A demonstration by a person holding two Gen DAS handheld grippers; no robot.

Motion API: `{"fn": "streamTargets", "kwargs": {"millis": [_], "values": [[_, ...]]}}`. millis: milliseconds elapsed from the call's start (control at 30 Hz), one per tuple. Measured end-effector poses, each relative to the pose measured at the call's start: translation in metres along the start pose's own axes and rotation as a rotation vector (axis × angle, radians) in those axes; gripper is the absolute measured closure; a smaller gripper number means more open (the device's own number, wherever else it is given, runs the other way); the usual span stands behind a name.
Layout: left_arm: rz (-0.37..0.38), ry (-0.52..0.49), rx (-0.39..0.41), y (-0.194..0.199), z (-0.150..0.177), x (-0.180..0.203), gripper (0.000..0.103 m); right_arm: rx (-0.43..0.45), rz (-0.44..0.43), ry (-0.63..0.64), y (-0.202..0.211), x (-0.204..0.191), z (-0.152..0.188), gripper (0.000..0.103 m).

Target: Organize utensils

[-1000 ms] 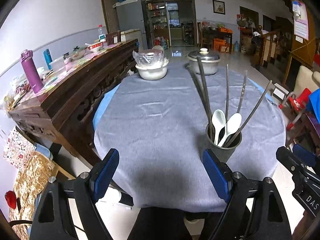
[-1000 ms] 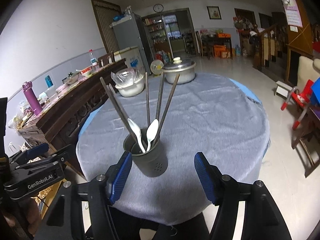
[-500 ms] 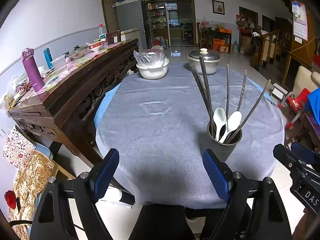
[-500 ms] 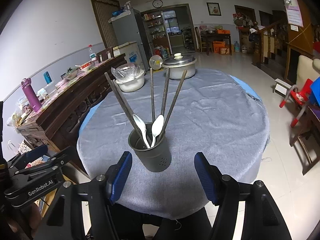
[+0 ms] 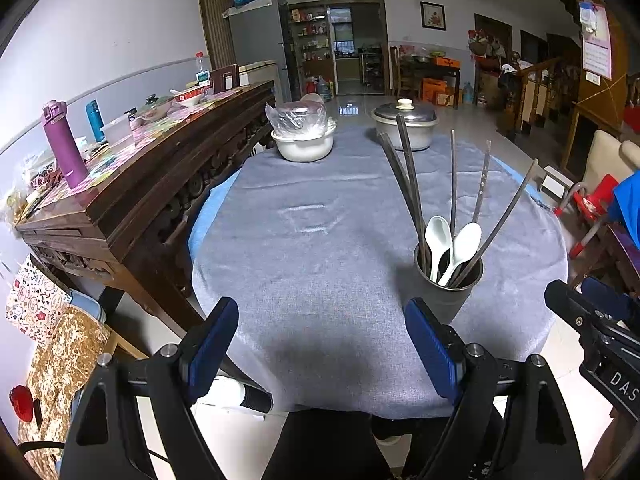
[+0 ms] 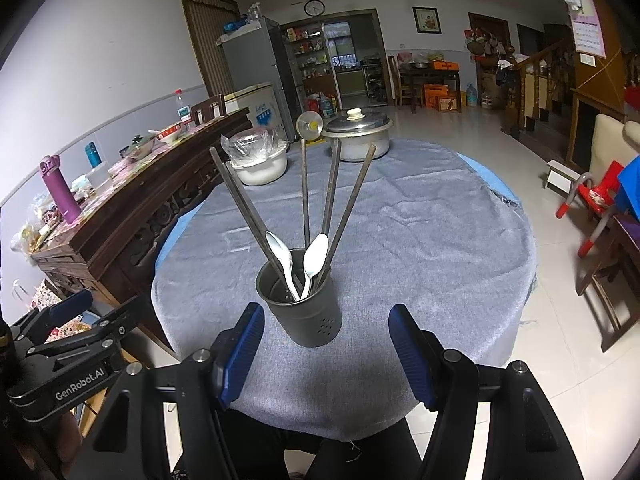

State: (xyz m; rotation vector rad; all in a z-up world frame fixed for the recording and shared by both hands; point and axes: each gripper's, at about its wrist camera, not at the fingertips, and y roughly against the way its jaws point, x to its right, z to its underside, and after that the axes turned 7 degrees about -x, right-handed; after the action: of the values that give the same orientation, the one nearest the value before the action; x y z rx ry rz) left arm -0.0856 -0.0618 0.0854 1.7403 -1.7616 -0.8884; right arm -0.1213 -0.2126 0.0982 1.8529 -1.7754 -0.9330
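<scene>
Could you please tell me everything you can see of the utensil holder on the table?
The utensil holder is a dark grey, metal-looking cylinder with small holes low on its side. It stands upright on the grey tablecloth near the table's front edge, holding five dark chopsticks and two white spoons. Neither gripper touches it.

1. Your left tool is held level, its blue-padded fingers spread wide apart with nothing between them.
2. Your right tool is spread just as wide, gripping nothing.
3. The two sit side by side: each tool's black body shows at the edge of the other's view.
</scene>
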Motion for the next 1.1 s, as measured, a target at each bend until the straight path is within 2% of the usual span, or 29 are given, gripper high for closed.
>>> {"fn": "streamTargets", "kwargs": {"millis": [667,1100], "values": [[0.031,0.010,0.027,0.007,-0.003,-0.015,0.017,0.009,0.055,0.015,0.002,-0.016,-0.014,0.034],[0.025,0.017,0.030,0.010,-0.005,-0.011,0.017,0.021,0.044,0.016,0.001,-0.015,-0.020,0.034]]}}
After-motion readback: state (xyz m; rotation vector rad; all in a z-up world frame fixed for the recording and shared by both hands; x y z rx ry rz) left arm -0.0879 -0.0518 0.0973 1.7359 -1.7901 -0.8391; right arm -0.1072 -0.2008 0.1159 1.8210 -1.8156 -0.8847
